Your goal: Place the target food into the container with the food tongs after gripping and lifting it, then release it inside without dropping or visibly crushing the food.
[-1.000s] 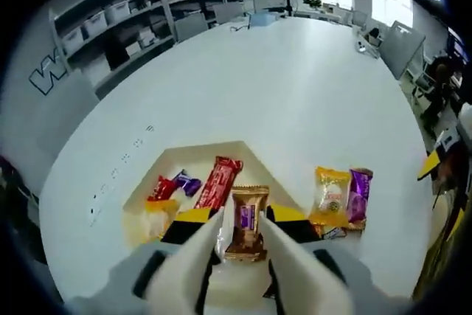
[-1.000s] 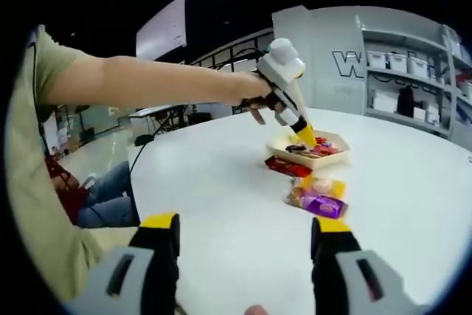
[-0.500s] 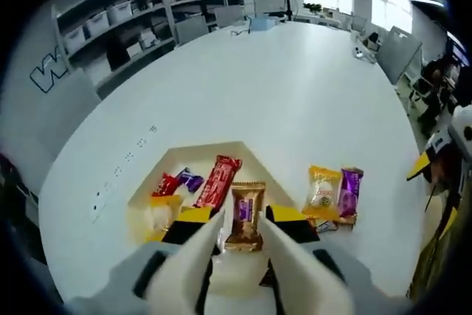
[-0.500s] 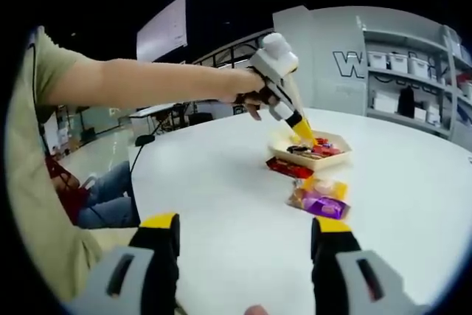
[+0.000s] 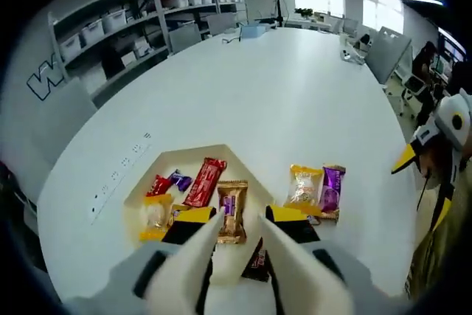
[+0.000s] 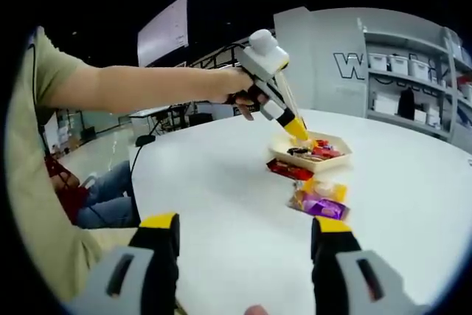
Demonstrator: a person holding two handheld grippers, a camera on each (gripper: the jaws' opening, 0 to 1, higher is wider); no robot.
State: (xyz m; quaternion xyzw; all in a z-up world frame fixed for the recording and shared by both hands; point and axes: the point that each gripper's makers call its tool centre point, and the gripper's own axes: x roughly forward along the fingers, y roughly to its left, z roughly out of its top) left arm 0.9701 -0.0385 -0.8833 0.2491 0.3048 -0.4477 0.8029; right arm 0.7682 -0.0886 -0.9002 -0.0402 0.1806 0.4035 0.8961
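Observation:
My left gripper [image 5: 240, 216] holds white food tongs [image 5: 276, 267] between its yellow-tipped fingers, and the tong arms stand apart. Past the tong tips, a brown snack packet [image 5: 231, 210] lies in the cream hexagonal tray [image 5: 184, 154], free of the tongs. A red bar [image 5: 204, 181] and small red, purple and yellow sweets lie with it. In the right gripper view, the left gripper [image 6: 295, 129] hangs a little above the tray [image 6: 295, 158], held by a person's hand. My right gripper [image 6: 243, 252] is open over the near table edge, with nothing between its fingers.
A yellow packet [image 5: 304, 187] and a purple packet [image 5: 331, 188] lie on the round white table [image 5: 280, 94] right of the tray. A dark red packet [image 6: 290, 170] rests against the tray's near side. Shelving with bins [image 5: 110, 27] stands behind. The person's body fills the left of the right gripper view.
The left gripper with the tongs has risen and drawn back from the tray. The brown packet stays lying in the tray. The right gripper has not moved.

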